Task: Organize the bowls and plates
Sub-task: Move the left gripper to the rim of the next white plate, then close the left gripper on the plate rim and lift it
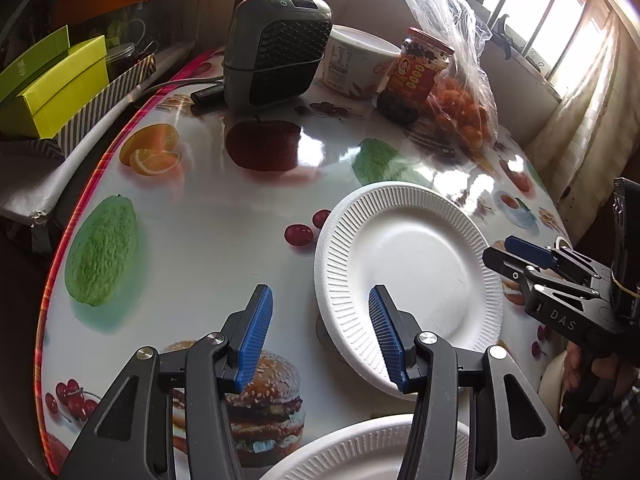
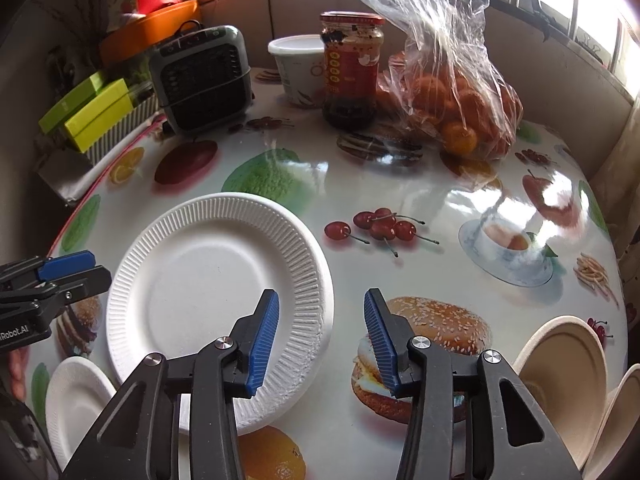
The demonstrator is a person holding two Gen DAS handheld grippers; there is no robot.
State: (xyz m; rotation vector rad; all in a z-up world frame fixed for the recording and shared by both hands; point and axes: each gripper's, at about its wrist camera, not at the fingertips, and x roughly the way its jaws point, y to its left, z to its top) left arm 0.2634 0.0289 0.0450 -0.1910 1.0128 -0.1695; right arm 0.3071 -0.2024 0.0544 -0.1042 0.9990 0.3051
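Note:
A large white ribbed paper plate [image 1: 416,272] lies on the fruit-print table; it also shows in the right wrist view [image 2: 212,292]. My left gripper [image 1: 320,336] is open and empty, its right finger over the plate's near-left rim. My right gripper [image 2: 320,338] is open and empty, its left finger over the plate's near-right rim. A second white plate [image 1: 360,452] lies at the table's near edge, also seen in the right wrist view [image 2: 76,396]. Two beige bowls [image 2: 568,380] stand tilted at the near right. The right gripper [image 1: 520,258] shows in the left view.
At the back stand a grey fan heater [image 1: 276,48], a white tub [image 1: 360,64], a jar [image 1: 416,72] and a bag of oranges [image 2: 460,108]. Green boxes [image 1: 56,84] sit off the table's left edge [image 1: 72,232].

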